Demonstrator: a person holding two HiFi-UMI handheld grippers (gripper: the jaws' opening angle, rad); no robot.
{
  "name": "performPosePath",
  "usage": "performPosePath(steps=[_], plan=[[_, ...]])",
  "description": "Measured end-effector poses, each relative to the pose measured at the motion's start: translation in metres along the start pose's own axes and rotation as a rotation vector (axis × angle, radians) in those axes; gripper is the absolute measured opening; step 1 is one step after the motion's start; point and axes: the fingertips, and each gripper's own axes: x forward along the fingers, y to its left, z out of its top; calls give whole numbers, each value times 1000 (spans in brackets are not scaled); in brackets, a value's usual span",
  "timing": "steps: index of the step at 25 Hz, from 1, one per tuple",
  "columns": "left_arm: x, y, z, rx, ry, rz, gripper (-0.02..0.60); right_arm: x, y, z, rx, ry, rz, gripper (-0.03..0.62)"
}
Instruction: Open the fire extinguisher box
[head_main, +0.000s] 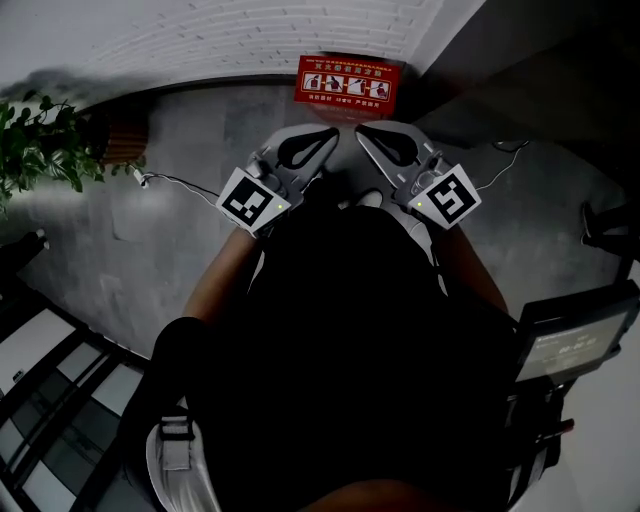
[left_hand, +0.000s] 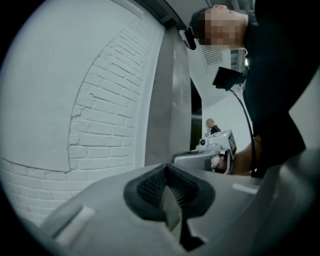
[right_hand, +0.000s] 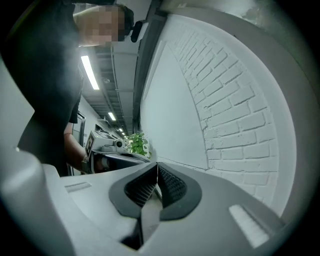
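The fire extinguisher box is a low red box with white pictograms. It stands on the floor against the white brick wall, lid down. I hold both grippers in front of my body, tips close together and a short way before the box, neither touching it. My left gripper is shut with nothing in it, as the left gripper view shows. My right gripper is also shut and empty, its pads meeting in the right gripper view. Both gripper views look up along the wall and do not show the box.
A potted plant stands at the left by the wall. A thin white cable lies on the grey floor left of the grippers. A dark machine with a screen stands at the right. A window frame runs along the lower left.
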Motion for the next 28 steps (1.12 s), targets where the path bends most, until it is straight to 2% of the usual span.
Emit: performPosePath(steps=[7,17,22,25,28], plan=[[17,43,-5,-5,-3,-39,2,31,-34,-9,6,27,-38,11],[44,161,0,-48,-44,-149,2,120,-117,2,49,64,-137,11],[63,197,-16,-70,-18,-207,2,137,-156,-20,124,90,-208,11],[75,212,-28,-83,-29,-210,3,138,-175,-31,168,93,-243,11],[92,219,-46,-106,13,-209,3,129,-201,-48,235,72,-261,11]])
